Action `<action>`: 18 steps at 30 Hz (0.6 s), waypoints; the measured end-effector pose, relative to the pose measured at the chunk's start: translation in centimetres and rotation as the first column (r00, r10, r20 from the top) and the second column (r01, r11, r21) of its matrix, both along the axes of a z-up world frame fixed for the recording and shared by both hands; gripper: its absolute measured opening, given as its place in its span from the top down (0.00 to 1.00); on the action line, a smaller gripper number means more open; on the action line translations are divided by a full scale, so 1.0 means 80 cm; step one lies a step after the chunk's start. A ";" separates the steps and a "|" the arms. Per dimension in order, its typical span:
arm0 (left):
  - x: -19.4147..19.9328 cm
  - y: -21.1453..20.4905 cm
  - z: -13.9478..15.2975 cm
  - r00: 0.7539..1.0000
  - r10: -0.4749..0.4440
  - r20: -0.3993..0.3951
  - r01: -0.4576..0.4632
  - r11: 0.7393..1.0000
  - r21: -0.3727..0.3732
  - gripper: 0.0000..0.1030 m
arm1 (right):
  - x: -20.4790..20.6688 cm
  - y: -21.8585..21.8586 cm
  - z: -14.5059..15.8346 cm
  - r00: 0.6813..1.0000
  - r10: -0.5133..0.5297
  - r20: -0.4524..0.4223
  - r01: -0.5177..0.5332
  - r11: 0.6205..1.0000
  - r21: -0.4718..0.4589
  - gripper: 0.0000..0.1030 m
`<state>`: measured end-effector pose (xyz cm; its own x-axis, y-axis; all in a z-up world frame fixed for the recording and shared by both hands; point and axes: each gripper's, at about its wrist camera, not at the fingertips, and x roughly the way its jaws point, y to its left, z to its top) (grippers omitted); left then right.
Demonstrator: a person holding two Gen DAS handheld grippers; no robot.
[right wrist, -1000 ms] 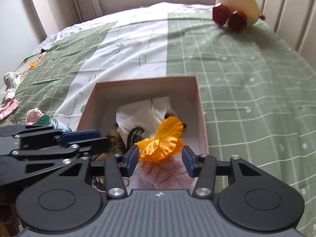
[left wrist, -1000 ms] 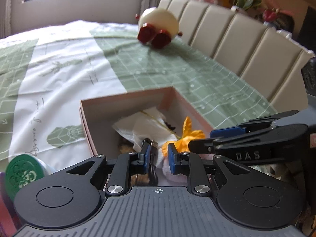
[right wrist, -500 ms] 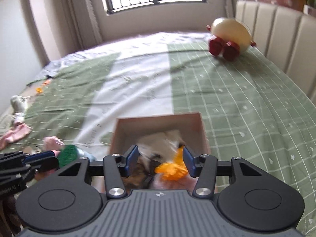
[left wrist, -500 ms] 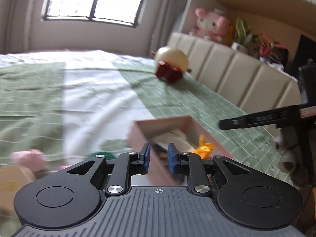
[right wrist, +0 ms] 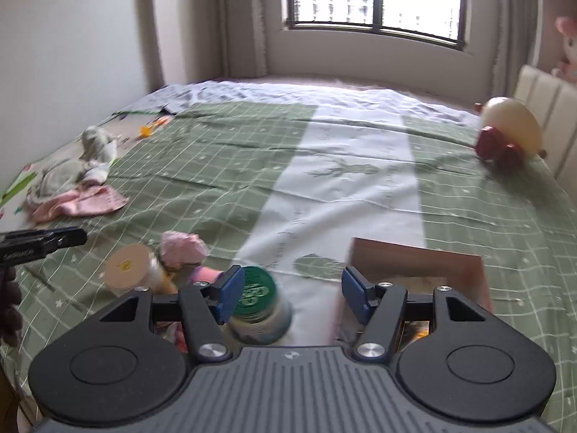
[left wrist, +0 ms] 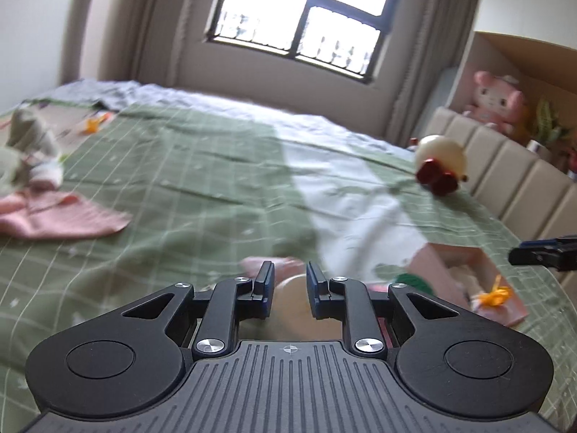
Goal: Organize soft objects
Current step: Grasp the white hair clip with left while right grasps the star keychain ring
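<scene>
both grippers being swung away from the box toward the loose items

bedspread, green-checked with a pale stripe, is now being shown far more widely in both wrist views than a second ago, when the pink box was filling them. the box is now being seen off to the right in the left view and low right in the right view, with the orange flower lying inside at its near corner. a drop-off is judged finished and a next pick is being sought.

soft pieces are still lying outside: a pink cloth with a grey-white bundle at the far left, and a small pink wad near a tan-capped roll and a green-lidded jar.

the right gripper has just been opening; its jaws are being held well apart with nothing pinched, the jar merely lying beyond them. the left gripper is being kept narrowly parted and empty, aimed at the wad and roll.
</scene>
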<state>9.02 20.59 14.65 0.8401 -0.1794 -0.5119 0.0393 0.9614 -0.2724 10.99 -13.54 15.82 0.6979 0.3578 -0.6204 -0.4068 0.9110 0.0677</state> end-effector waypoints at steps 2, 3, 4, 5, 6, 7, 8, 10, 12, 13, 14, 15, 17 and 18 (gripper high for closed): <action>0.008 0.018 -0.012 0.999 0.014 -0.029 -0.015 1.000 -0.018 0.79 | -0.005 0.021 -0.003 0.999 0.041 -0.017 -0.042 0.999 -0.009 0.41; 0.014 0.025 -0.019 0.999 0.011 -0.049 -0.013 0.999 -0.030 0.79 | -0.007 0.029 -0.004 0.998 0.060 -0.022 -0.060 0.998 -0.017 0.41; 0.020 0.032 -0.027 0.997 0.003 -0.072 -0.007 0.999 -0.048 0.79 | -0.008 0.036 -0.005 0.997 0.076 -0.026 -0.077 0.997 -0.025 0.41; 0.028 0.039 -0.034 0.995 -0.004 -0.095 -0.003 0.997 -0.075 0.79 | -0.009 0.044 -0.006 0.995 0.091 -0.030 -0.092 0.995 -0.033 0.41; 0.035 0.045 -0.044 0.993 -0.009 -0.120 -0.003 0.995 -0.102 0.79 | -0.009 0.050 -0.006 0.994 0.104 -0.034 -0.106 0.994 -0.042 0.41; 0.044 0.051 -0.055 0.988 -0.013 -0.153 -0.007 0.991 -0.130 0.79 | -0.008 0.055 -0.007 0.993 0.115 -0.040 -0.117 0.992 -0.051 0.41; 0.052 0.058 -0.066 0.982 -0.010 -0.190 -0.022 0.986 -0.165 0.79 | -0.006 0.060 -0.008 0.991 0.123 -0.046 -0.125 0.990 -0.060 0.41; 0.071 0.071 -0.085 0.967 0.014 -0.255 -0.077 0.968 -0.239 0.79 | -0.002 0.069 -0.010 0.990 0.135 -0.051 -0.138 0.988 -0.074 0.41; 0.092 0.082 -0.100 0.944 0.057 -0.325 -0.157 0.944 -0.289 0.79 | 0.004 0.078 -0.011 0.989 0.140 -0.056 -0.145 0.986 -0.081 0.41; 0.103 0.086 -0.106 0.930 0.078 -0.360 -0.196 0.932 -0.304 0.79 | 0.007 0.081 -0.013 0.988 0.141 -0.059 -0.146 0.986 -0.084 0.41; 0.113 0.089 -0.112 0.920 0.093 -0.380 -0.224 0.921 -0.317 0.79 | 0.011 0.082 -0.014 0.988 0.143 -0.062 -0.148 0.986 -0.083 0.41; 0.123 0.090 -0.117 0.913 0.105 -0.393 -0.244 0.915 -0.321 0.79 | 0.014 0.083 -0.016 0.987 0.144 -0.065 -0.150 0.985 -0.082 0.41; 0.140 0.086 -0.123 0.901 0.129 -0.414 -0.270 0.913 -0.305 0.79 | 0.019 0.084 -0.020 0.987 0.144 -0.075 -0.150 0.985 -0.081 0.41; 0.147 0.082 -0.127 0.898 0.123 -0.423 -0.267 0.916 -0.299 0.79 | 0.022 0.083 -0.022 0.986 0.143 -0.080 -0.149 0.985 -0.082 0.41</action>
